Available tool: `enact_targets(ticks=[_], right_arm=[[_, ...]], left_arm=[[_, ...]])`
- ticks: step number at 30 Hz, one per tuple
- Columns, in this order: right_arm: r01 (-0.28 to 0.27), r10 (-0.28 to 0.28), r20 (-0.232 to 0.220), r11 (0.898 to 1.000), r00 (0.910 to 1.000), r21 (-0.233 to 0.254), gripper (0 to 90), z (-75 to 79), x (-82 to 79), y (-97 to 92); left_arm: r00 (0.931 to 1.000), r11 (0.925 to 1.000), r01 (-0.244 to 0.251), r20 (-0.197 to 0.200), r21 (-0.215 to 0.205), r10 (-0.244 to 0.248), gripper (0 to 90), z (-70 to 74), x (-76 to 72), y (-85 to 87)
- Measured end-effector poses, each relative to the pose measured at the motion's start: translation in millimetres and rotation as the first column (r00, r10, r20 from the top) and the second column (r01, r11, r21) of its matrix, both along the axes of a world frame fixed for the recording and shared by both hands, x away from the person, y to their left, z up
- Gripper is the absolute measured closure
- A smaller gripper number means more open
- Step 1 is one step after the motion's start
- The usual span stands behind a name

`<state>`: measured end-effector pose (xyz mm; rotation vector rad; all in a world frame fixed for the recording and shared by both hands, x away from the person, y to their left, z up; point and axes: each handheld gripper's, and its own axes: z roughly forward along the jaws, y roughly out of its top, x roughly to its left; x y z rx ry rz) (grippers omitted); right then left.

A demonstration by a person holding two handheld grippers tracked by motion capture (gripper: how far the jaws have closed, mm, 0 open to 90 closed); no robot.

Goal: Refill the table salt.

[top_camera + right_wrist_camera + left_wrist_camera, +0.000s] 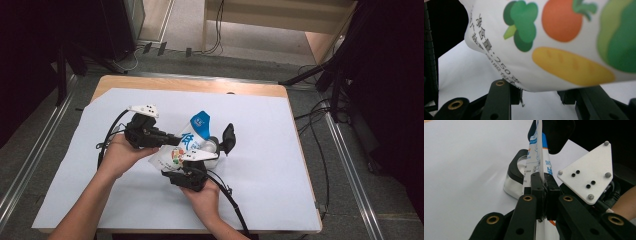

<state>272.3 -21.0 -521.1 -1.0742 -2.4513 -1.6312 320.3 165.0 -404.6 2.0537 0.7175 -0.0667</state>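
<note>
Left tongs [543, 192] pinching printed pouch [186, 145], right tongs [220, 142] seemingly clamped around clear jar [520, 173]

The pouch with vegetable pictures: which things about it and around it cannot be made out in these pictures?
- Pouch, right gripper view: top and sides cut off by the frame; small print blurred.
- Right gripper, right gripper view: the pouch hides whether the fingers press on it.
- Clear container, left gripper view: contents hidden by the pouch and the left gripper.

Left gripper [172, 141] jaws clamped together, right gripper [220, 145] jaws parted, both hands close together
</note>
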Motion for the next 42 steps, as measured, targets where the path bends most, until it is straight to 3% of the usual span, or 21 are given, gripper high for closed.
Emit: enact_targets(ticks=[22, 42], right_arm=[[0.040, -0.040, 0.022, 0.999, 0.9990, 0.012, 61.5, 2.0, -1.3, -5.5], [0.077, -0.079, 0.047, 0.996, 0.9958, 0.038, 61.5, 8.7, -1.5, -16.1]], left_arm=[[0.9997, 0.9996, 0.024, 0.002, -0.016, -0.024, 89.6, 6.3, -1.0, 4.3], [0.9989, 0.9986, 0.035, 0.032, -0.041, -0.034, 89.3, 13.2, -1.2, 2.0]])
